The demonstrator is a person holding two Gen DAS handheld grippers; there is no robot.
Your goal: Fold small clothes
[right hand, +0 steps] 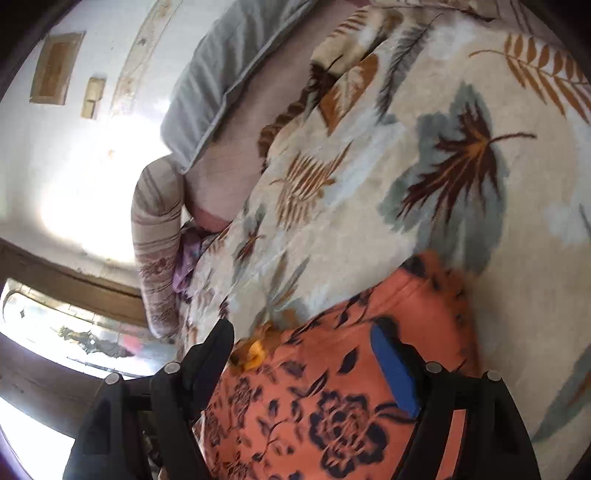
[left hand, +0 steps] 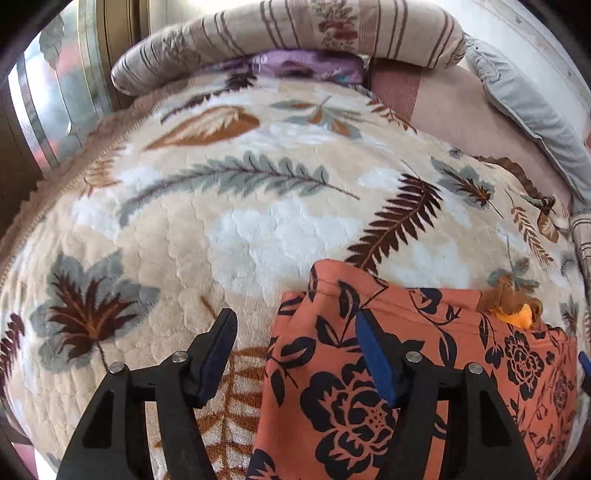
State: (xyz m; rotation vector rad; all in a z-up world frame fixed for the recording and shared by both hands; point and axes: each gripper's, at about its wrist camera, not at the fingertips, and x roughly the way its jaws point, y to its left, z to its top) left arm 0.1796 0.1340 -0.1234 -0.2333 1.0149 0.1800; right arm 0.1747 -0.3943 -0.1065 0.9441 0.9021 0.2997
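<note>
An orange garment (left hand: 417,369) with a dark floral print lies folded on the leaf-patterned blanket (left hand: 229,206). My left gripper (left hand: 295,332) is open, its fingers straddling the garment's left edge just above it. In the right wrist view the same garment (right hand: 332,398) lies under my right gripper (right hand: 303,343), which is open with nothing between its fingers. A small yellow-orange bit (right hand: 255,354) sticks out at the garment's edge; it also shows in the left wrist view (left hand: 513,314).
A striped floral bolster (left hand: 295,33) and a purple cloth (left hand: 306,66) lie at the blanket's far end. A grey pillow (left hand: 532,114) sits on a pink sheet (left hand: 454,107) at the right. A window (left hand: 48,107) is at the left.
</note>
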